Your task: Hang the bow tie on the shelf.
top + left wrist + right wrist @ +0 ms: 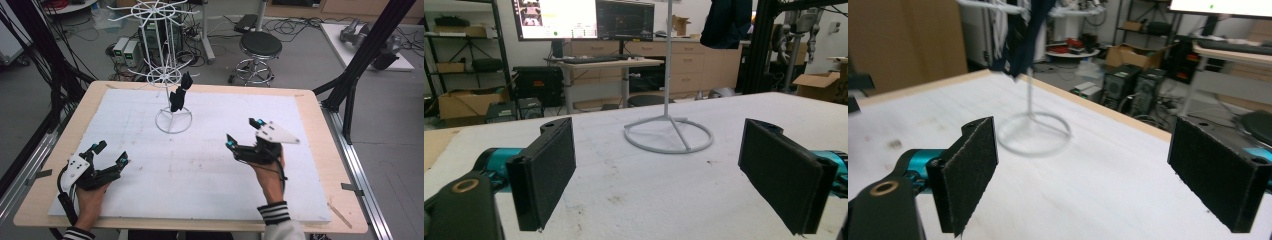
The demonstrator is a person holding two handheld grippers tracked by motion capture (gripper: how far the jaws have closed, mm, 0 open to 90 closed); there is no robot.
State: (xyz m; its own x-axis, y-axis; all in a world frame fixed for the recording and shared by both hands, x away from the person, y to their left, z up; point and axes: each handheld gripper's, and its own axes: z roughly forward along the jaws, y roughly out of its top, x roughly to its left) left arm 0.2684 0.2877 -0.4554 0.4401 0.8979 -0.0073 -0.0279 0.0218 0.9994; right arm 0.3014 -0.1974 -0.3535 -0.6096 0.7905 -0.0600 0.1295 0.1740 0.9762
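Dark cloth [179, 92] hangs on the white wire rack [165, 75] at the table's [310, 150] far side. Right gripper [243, 133] and left gripper [111, 153] both gape empty, well apart from it. Likely step: hanging finished; next, probably withdrawing.

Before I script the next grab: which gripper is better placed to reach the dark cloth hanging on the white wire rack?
Right. The right gripper is open and nearer the dark cloth on the white wire rack; the left gripper, also open, sits farther back.

Rack [1032, 131] and dark cloth [1024, 37] blurred (cloth's top cut off)
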